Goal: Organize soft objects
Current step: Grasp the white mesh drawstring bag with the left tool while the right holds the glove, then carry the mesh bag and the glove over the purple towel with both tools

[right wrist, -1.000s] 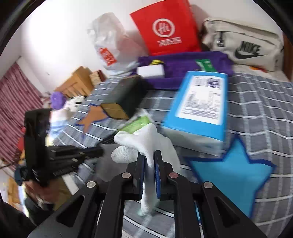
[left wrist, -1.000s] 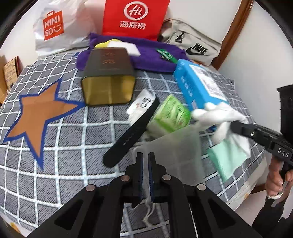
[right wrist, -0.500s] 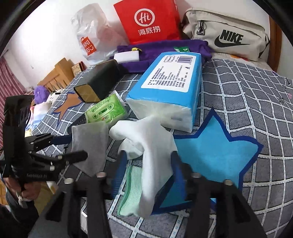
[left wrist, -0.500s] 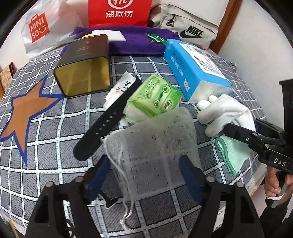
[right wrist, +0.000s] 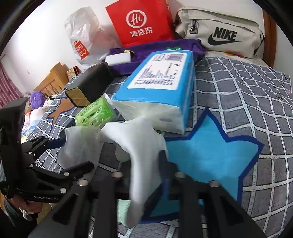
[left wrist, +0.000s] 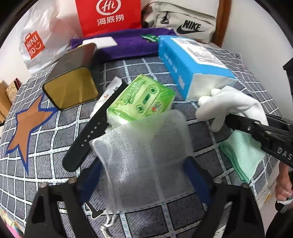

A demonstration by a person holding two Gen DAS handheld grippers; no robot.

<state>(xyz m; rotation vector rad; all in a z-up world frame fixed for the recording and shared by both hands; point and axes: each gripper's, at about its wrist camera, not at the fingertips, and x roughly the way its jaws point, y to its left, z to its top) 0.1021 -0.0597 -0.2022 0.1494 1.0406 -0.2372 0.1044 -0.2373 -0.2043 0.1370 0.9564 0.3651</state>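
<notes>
Both grippers had let go, so the mesh bag (left wrist: 146, 157) lay released between the left gripper's (left wrist: 144, 175) closing fingers, the right gripper (right wrist: 144, 175) closing around the white glove (right wrist: 141, 152) on the bed (left wrist: 45, 164)

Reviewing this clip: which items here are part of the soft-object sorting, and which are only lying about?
In the job:
white mesh drawstring pouch, between the left gripper fingers
white cotton glove, in the right gripper
folded mint-green cloth

Lying about:
black-and-gold tin
black strap
red paper bag
</notes>
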